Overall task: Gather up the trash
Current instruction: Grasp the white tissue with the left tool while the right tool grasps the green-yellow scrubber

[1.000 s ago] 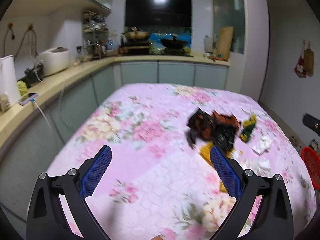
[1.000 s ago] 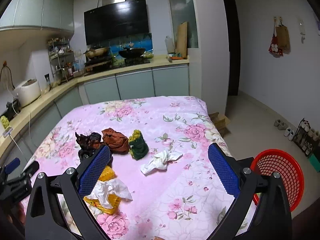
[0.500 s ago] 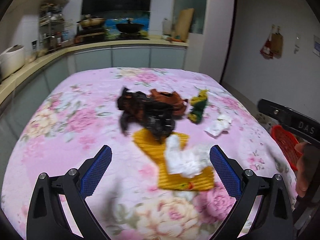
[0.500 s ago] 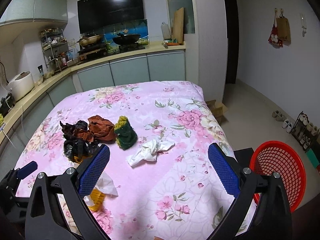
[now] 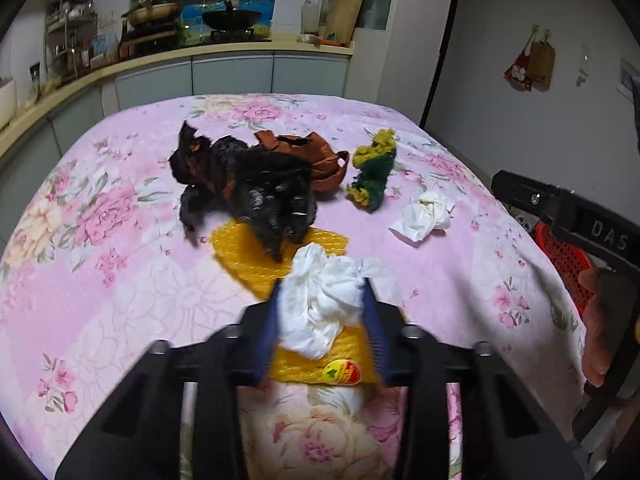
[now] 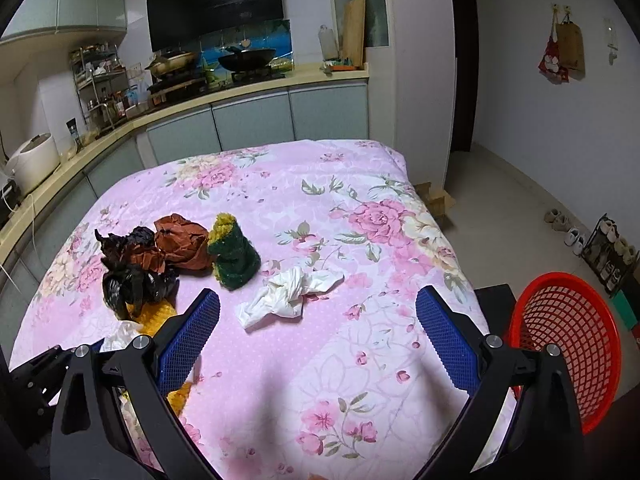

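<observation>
**Inspector:** Report what has changed since a second ago.

**Operator:** My left gripper [image 5: 322,300] has swung from the bare side of the pink floral cloth [image 5: 120,272] to the pile of rubbish and come down on it. Its jaws stood wide a second ago; they have just been closing, and a crumpled white tissue [image 5: 320,300] now sits between them.

**Inspector:** State of those fingers?

**Operator:** Drawn in close. Both blue pads [image 5: 372,320] press against the sides of the tissue, so I count it as grasped. The tissue lies on a yellow net wrapper [image 5: 248,248] that is flat on the cloth and carries a round sticker near its close edge.

**Inspector:** And the right?

**Operator:** My right gripper [image 6: 318,320] has dropped somewhat lower over the cloth. Its fingers are spread wide and hold nothing; they touch nothing that I can see. A second white tissue [image 6: 288,294] lies on the cloth beyond them, roughly between the pads but apart from both.

**Inspector:** Remaining items?

**Operator:** A black crumpled bag [image 5: 260,192] overlaps the far end of the yellow wrapper. A brown wrapper [image 5: 316,156] touches it on the right, and a green and yellow scrap [image 5: 374,172] lies just beside that. A red mesh basket [image 6: 568,344] stands off the right edge of the cloth, on the floor.
</observation>
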Demonstrator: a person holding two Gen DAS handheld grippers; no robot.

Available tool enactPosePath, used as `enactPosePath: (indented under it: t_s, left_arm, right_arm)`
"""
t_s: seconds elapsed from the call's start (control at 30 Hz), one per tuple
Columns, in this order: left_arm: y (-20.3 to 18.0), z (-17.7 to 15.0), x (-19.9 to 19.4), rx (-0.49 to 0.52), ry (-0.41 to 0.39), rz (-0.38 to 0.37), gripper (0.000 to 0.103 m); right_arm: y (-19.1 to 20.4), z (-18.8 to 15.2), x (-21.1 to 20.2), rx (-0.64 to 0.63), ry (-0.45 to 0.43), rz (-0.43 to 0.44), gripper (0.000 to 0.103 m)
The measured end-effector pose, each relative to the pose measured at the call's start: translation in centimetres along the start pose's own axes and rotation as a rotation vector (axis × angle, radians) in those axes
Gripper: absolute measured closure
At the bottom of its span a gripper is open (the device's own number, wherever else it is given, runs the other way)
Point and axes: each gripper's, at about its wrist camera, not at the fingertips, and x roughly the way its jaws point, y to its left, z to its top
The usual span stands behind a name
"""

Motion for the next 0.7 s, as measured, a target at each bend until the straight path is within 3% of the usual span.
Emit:
enactPosePath:
  t_s: [0.1,0.23,0.47,0.7]
  left_arm:
    - [1.2,0.2,-0.6,-0.026,-0.015,-0.004,0.085]
    - [2.7,0.7,-1.7,-0.057,-0.044,0.003,0.086]
    - [4.8,1.5,-4.2,-0.088,-0.108,0.054,0.087]
    - [6.2,2.3,-5.9,-0.089,-0.168,0.091,0.087]
  right_arm:
    - [0.8,0.6,1.3,-0.021,0.012,0.032,0.007]
    - [2.1,1.8,3.1,-0.048,0.016,0.073,0.008]
    - [5.1,3.3,8.3,-0.122,0.09,0.127,0.021]
    - [6.8,3.1,11.6,-0.168,0.175,0.169,0.052]
